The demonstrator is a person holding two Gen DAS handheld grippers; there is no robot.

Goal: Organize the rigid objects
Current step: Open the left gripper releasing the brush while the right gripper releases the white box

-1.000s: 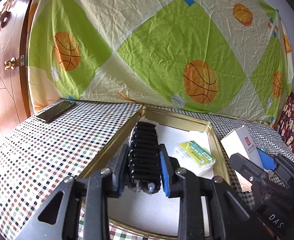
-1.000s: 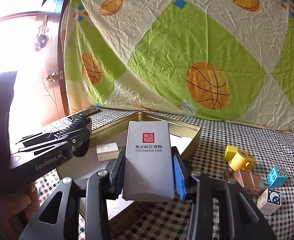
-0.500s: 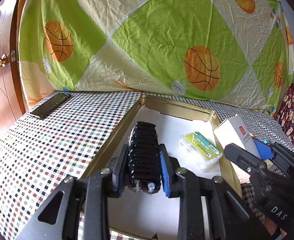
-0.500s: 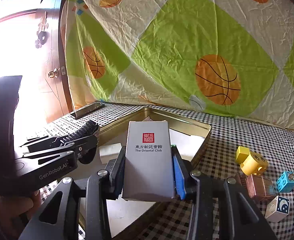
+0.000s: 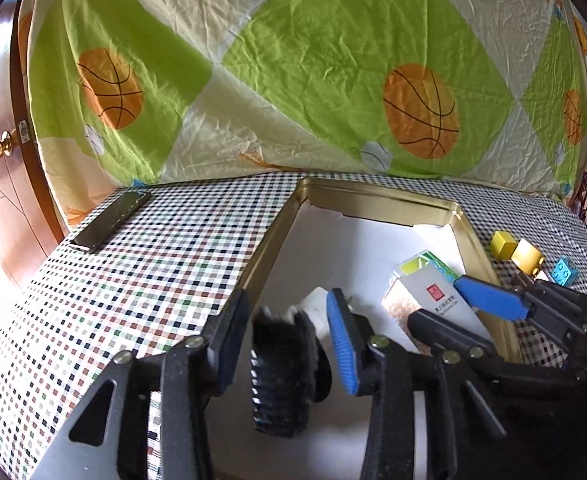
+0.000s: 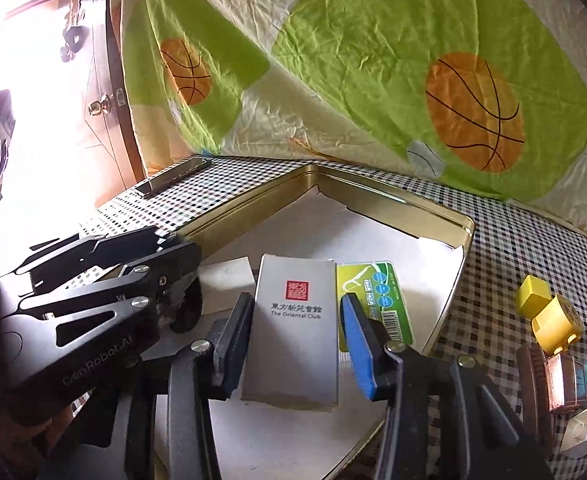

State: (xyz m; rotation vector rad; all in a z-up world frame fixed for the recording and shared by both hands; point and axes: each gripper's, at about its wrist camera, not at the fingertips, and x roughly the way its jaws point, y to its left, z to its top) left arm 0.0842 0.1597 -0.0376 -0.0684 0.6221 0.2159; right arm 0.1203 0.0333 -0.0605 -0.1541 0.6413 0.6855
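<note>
Releasing two rigid items into the gold tray (image 6: 445,236).

Lying between the spread left gripper (image 5: 285,344), black ribbed piece (image 5: 283,376): stiff, best pinched across its ribs. Resting between the parted right gripper (image 6: 297,344), light, crushable white box (image 6: 293,332), beside a green card pack (image 6: 377,292) farther in.

A crumpled basketball-print sheet (image 5: 293,80) hangs behind the checked bench (image 5: 153,272); a sunlit wooden door (image 6: 93,120) stands left.
</note>
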